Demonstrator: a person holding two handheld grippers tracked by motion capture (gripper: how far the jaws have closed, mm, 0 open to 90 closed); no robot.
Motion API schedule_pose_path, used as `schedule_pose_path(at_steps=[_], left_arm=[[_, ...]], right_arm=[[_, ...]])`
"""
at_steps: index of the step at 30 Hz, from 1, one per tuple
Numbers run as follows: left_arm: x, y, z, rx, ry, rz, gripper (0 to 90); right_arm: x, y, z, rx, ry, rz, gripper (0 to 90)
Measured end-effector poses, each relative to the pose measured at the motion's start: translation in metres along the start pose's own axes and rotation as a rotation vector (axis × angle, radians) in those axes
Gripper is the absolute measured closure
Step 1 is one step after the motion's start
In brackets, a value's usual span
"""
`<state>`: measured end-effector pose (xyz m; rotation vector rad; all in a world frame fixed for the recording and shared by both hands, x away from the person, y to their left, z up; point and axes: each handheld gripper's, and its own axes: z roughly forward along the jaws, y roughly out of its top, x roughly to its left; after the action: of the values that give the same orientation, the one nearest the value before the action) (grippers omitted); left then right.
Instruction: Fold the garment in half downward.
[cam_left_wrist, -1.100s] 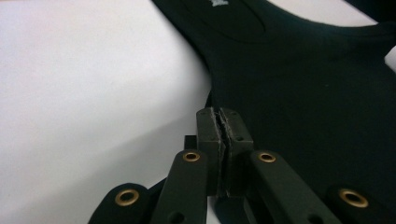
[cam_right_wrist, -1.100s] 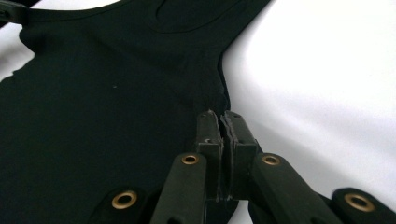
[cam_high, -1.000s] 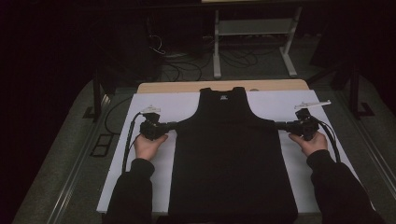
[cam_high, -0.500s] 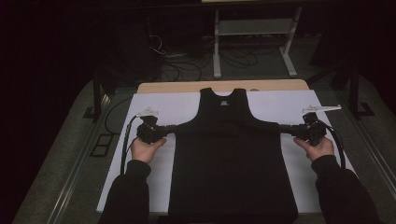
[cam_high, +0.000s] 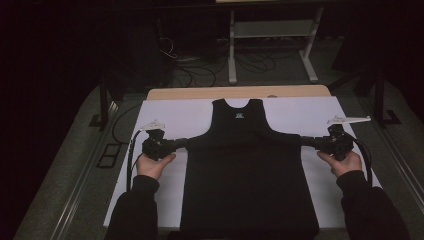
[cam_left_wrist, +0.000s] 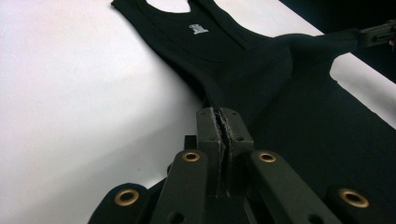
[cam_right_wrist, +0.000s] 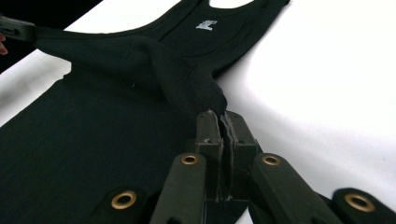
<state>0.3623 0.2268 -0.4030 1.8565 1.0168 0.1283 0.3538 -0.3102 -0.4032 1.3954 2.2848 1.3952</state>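
**Two grippers pull a black top by its sides**

From the high view, a black sleeveless top (cam_high: 249, 175) lies flat on a white sheet (cam_high: 165, 117) that covers the desk (cam_high: 240, 92). Its neck points away from the person. This view also shows both hands, the dark sleeves, and a white stand (cam_high: 270, 45) on the floor behind the desk.

The left gripper (cam_high: 181, 144) pinches the cloth at the top's left side, under the arm hole. The right gripper (cam_high: 309, 141) pinches the other side. The cloth is pulled out tight to each side there.

The left gripper view comes in close: the two black jaws are pressed together on a bunch of black cloth. It shows a small white label (cam_left_wrist: 199, 29) inside the neck. The right gripper view shows the same pinch, with cloth puckered up at the jaws.
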Motion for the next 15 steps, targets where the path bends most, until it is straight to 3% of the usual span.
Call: schedule_pose_path(at_steps=[15], left_arm=[[-0.005, -0.009, -0.011, 0.0, -0.004, -0.015, 86.7]], right_arm=[[0.009, -0.01, -0.015, -0.002, 0.014, 0.014, 85.1]])
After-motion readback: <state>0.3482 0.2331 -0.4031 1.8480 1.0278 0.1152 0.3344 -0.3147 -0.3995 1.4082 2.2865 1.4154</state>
